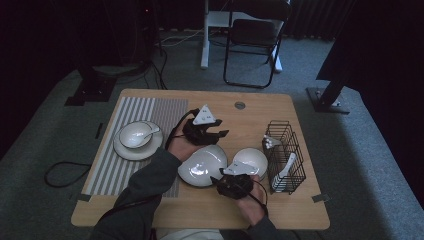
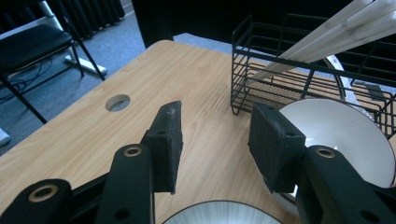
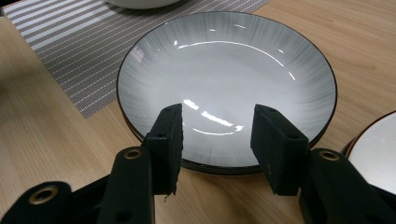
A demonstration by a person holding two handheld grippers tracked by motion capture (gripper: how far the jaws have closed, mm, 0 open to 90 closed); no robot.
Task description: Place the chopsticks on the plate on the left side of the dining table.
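Note:
A shallow white plate [image 1: 200, 165] with a dark rim lies mid-table, and in the right gripper view the plate [image 3: 224, 79] sits just past the jaws. My right gripper [image 1: 218, 178] [image 3: 217, 135] hovers open at the plate's near rim with nothing clamped. A white bowl [image 1: 252, 159] [image 2: 341, 135] stands to the right of the plate. My left gripper [image 1: 223, 134] [image 2: 215, 140] is open over bare wood behind the plate, pointing toward the black wire basket [image 1: 287, 145] [image 2: 280, 74].
The basket holds white spoons [image 1: 286, 167]. A striped placemat [image 1: 135, 110] at the left carries a saucer with a bowl [image 1: 135, 135] and a spoon [image 1: 150, 132]. A cable hole [image 1: 240, 105] sits near the far edge. A folding chair [image 1: 255, 35] stands beyond the table.

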